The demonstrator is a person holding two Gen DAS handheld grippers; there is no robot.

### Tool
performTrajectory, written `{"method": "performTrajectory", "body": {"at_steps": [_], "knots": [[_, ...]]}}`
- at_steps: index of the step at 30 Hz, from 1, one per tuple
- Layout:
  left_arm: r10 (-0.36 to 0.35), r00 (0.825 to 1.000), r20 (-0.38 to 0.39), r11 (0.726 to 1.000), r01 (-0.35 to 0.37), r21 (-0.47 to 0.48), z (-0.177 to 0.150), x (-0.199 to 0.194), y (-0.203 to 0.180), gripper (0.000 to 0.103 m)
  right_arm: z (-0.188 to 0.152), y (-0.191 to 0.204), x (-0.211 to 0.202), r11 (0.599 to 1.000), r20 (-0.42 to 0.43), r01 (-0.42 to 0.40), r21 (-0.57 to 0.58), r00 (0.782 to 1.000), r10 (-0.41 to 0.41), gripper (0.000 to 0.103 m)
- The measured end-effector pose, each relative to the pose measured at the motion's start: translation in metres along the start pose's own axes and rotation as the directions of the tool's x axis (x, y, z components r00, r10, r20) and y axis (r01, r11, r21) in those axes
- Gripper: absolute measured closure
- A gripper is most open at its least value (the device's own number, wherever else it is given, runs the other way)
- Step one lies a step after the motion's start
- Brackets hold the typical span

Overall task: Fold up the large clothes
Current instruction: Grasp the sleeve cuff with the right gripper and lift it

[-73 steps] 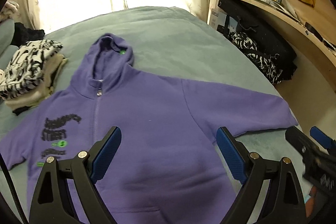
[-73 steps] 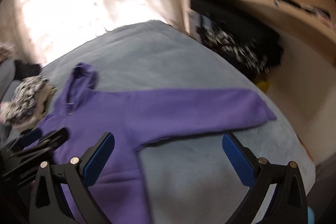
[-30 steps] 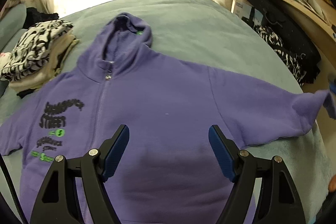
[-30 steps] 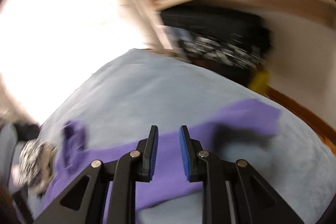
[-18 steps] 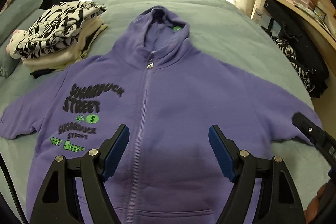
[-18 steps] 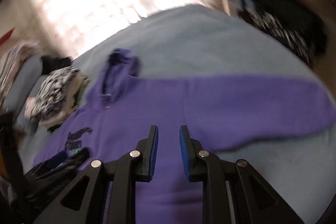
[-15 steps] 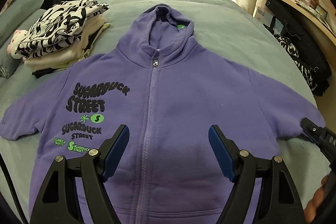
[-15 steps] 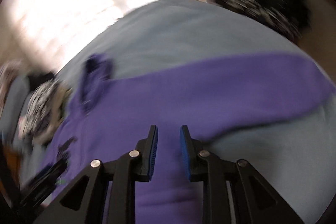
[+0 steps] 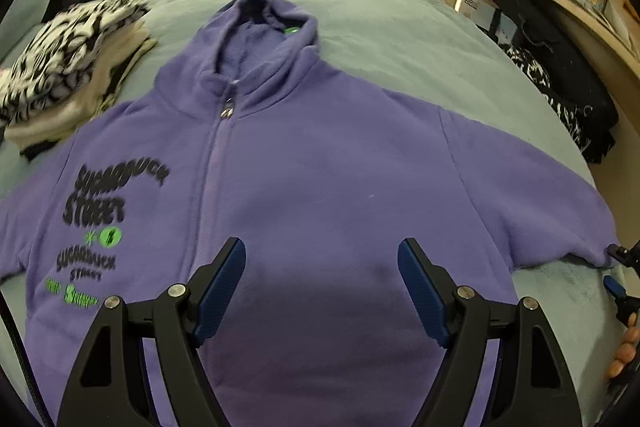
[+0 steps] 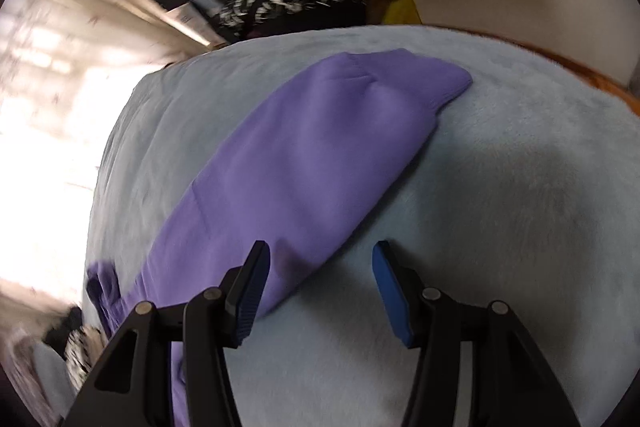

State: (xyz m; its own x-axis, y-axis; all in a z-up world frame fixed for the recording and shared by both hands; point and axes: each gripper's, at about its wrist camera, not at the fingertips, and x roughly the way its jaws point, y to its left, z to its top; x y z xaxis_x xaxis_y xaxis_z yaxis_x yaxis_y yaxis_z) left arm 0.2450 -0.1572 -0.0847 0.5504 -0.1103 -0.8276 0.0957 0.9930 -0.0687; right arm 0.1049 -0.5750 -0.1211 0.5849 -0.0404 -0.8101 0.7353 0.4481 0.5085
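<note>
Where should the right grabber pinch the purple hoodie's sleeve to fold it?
Probably at the cuff, the sleeve's free end. It lies flat on the bed near the edge, so the right gripper, jaws just opened and empty, could come from that outer side and slide under.

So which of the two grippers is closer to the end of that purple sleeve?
Right. The right gripper hangs open right over the sleeve; the left gripper hangs open over the hoodie's chest.
</note>
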Motion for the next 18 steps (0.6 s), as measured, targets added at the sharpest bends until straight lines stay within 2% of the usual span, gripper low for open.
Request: {"method": "performTrajectory", "body": {"at_steps": [2,11,12,13,14,16,18], "knots": [[0.013,1.000,0.015,1.000,-0.014,0.019,0.007,0.004,-0.011,0.026,0.008,-0.005,0.006,1.000,-0.001,-0.004,0.029,1.000,0.004,0.050],[-0.021,1.000,0.018,0.999,0.020,0.040,0.032,0.012,-0.049,0.026,0.034,0.008,0.022,0.999,0.083,0.018,0.027,0.996,-0.020,0.051],[-0.021,1.000,0.019,0.999,0.021,0.043,0.034,0.012,-0.052,0.026,0.037,0.013,0.021,0.999,0.100,0.032,0.007,0.994,-0.032,0.057],[-0.019,1.000,0.020,0.999,0.018,0.047,0.035,0.011,-0.053,0.026,0.036,0.018,0.019,0.999,0.119,0.049,-0.018,0.992,-0.047,0.079],[-0.014,1.000,0.021,0.999,0.013,0.052,0.036,0.010,-0.055,0.026,0.036,0.028,0.016,0.996,0.137,0.070,-0.064,0.989,-0.060,0.090],[-0.016,1.000,0.023,0.999,0.015,0.051,0.036,0.006,-0.052,0.026,0.032,0.045,0.004,0.990,0.176,0.066,-0.124,0.983,-0.043,0.091],[-0.017,1.000,0.024,0.999,0.016,0.042,0.035,0.002,-0.046,0.026,0.021,0.074,-0.016,0.970,0.237,0.051,-0.238,0.971,0.007,0.092]]}}
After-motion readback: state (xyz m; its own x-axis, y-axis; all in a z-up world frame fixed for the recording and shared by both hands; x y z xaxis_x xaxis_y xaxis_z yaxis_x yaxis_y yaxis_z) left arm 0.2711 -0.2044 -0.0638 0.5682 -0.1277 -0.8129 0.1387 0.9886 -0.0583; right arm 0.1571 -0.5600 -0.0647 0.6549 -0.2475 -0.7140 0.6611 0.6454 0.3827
